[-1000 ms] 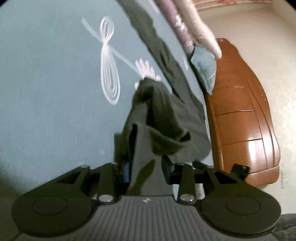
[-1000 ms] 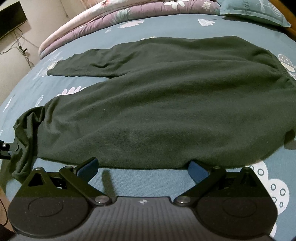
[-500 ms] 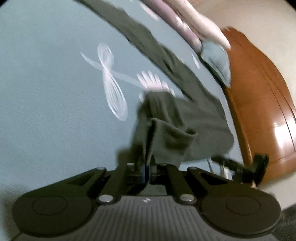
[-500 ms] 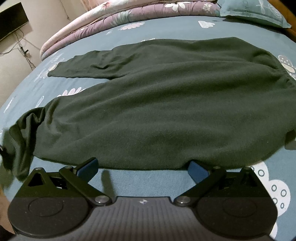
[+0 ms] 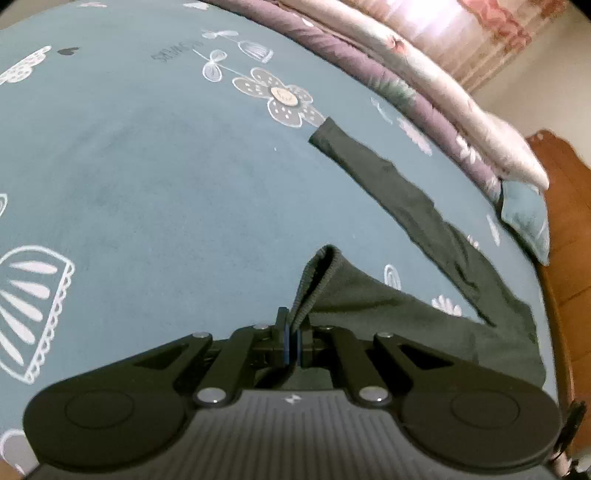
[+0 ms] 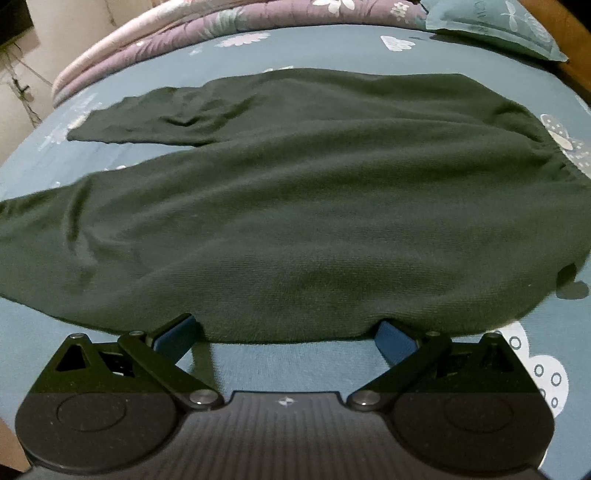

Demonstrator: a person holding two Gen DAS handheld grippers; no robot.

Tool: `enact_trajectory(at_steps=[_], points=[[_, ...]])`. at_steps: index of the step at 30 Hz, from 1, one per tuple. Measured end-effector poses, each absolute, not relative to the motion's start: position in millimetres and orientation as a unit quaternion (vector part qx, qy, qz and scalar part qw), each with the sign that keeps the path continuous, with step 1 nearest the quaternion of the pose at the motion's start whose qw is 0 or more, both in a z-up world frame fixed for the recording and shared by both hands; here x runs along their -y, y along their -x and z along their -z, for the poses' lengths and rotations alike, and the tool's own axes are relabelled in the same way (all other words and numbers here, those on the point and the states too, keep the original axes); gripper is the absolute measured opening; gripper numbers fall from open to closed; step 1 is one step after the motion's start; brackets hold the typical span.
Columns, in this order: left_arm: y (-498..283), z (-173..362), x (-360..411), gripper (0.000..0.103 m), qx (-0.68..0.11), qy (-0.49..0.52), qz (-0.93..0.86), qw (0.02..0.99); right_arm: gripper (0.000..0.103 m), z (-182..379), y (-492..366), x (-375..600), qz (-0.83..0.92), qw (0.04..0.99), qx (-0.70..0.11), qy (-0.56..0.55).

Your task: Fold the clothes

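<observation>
**Left gripper pinched the sleeve cuff and pulled it out straight**

The left gripper (image 5: 293, 338) was closed tight on the ribbed cuff (image 5: 317, 280) of the dark green sweater (image 6: 295, 206). A second before, its jaws stood apart around a bunched heap of that sleeve; half a second before, they had shut on it. Now the sleeve ran out flatter from the cuff toward the body, so the garment looked readied for a fold, probably the sleeve carried inward, though that is a judgement.

The right gripper (image 6: 286, 334) held nothing, its jaws wide apart at the sweater's near hem, where it had stayed throughout.

The sweater lay spread across a bed, its far sleeve (image 5: 373, 173) stretched out flat. The teal bedsheet (image 5: 147, 177) bore white flower prints. A rolled quilt (image 5: 424, 81) and a teal pillow (image 6: 491, 26) lay along the far edge, with a brown wooden headboard (image 5: 569, 221) beyond.
</observation>
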State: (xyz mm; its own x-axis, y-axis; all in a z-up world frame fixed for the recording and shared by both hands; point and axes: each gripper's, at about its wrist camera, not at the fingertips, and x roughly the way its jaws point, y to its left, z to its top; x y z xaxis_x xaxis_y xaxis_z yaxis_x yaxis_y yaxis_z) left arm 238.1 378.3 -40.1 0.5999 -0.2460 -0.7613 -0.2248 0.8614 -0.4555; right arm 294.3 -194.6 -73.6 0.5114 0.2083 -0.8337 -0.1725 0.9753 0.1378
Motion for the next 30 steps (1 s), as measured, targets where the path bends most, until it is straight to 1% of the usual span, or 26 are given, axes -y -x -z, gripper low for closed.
enact_trajectory(at_steps=[5,9,12,15,19,22,25,27,30], points=[[-255,49,-373,0.003,-0.466,0.255,0.005,0.847,0.103,72,-297,186,-0.087,0.865,-0.493,-0.002],[-254,56,-386,0.003,-0.475,0.267,-0.001,0.838,0.103,64,-295,191,-0.07,0.865,-0.496,-0.023],[-259,68,-392,0.003,-0.487,0.271,-0.013,0.83,0.103,58,-289,203,-0.048,0.874,-0.48,-0.058],[-265,85,-398,0.003,-0.498,0.289,-0.019,0.817,0.103,58,-281,234,-0.021,0.876,-0.462,-0.14],[-266,87,-400,0.004,-0.492,0.297,-0.014,0.818,0.103,62,-268,278,0.012,0.864,-0.433,-0.257],[-267,88,-402,0.005,-0.49,0.3,-0.015,0.819,0.103,79,-254,317,0.003,0.842,-0.394,-0.368],[-268,88,-402,0.006,-0.488,0.298,-0.019,0.82,0.103,99,-244,350,-0.007,0.814,-0.326,-0.48],[-268,88,-400,0.006,-0.489,0.296,-0.022,0.82,0.103,107,-244,366,-0.002,0.806,-0.285,-0.519],[-268,88,-399,0.006,-0.489,0.297,-0.026,0.82,0.103,105,-259,378,0.009,0.816,-0.275,-0.509]])
